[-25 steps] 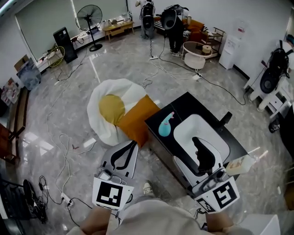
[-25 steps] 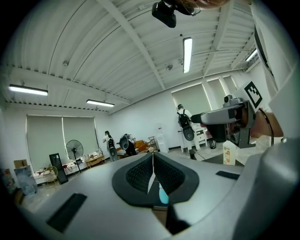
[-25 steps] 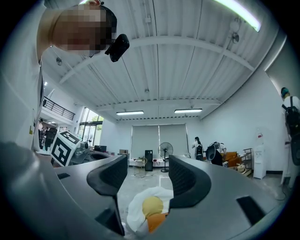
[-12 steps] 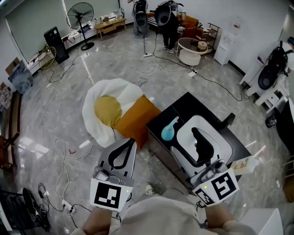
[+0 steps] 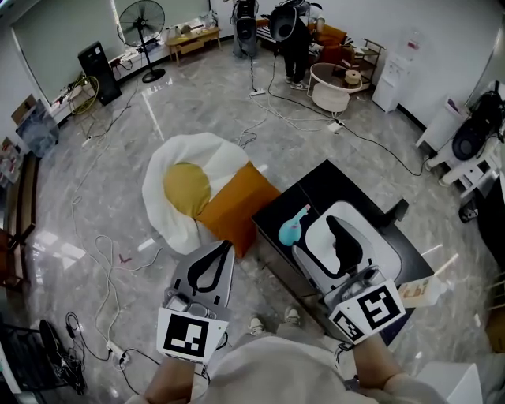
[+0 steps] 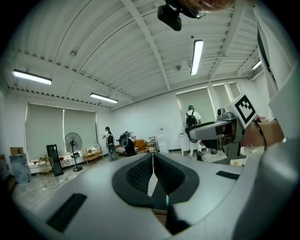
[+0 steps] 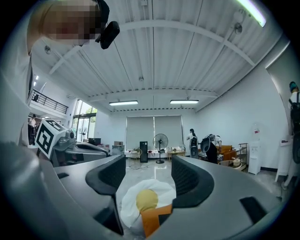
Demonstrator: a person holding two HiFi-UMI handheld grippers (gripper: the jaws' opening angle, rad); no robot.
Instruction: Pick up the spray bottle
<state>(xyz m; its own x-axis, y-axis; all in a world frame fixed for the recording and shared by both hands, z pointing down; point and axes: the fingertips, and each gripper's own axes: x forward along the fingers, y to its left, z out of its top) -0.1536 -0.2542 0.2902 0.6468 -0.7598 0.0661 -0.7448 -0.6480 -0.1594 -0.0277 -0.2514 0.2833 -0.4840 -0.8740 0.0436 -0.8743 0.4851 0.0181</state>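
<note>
The teal spray bottle (image 5: 290, 227) sits on the black desk (image 5: 331, 183), close to the desk edge that faces the cushions. Its round body is nearer the person and its narrow head is turned toward the desk's far corner; whether it stands or lies cannot be told from above. The right gripper (image 5: 338, 230) hovers over the desk just beside the spray bottle, not touching it. Its jaws stand wide apart with nothing between them, and the right gripper view shows only the distant floor and cushions through the gap. The left gripper (image 5: 226, 251) is held off the desk's near-left edge, above the floor (image 5: 118, 173). Its jaws are together at the tips and grip nothing. Both grippers point level, away from the person. On the floor beyond the desk's left edge lie a white cushion with a yellow centre (image 5: 189, 185) and an orange cushion (image 5: 237, 203), which touches the white one and reaches up to the desk. Far across the room stand a fan (image 5: 142, 24) and a person (image 5: 293, 39).
</note>
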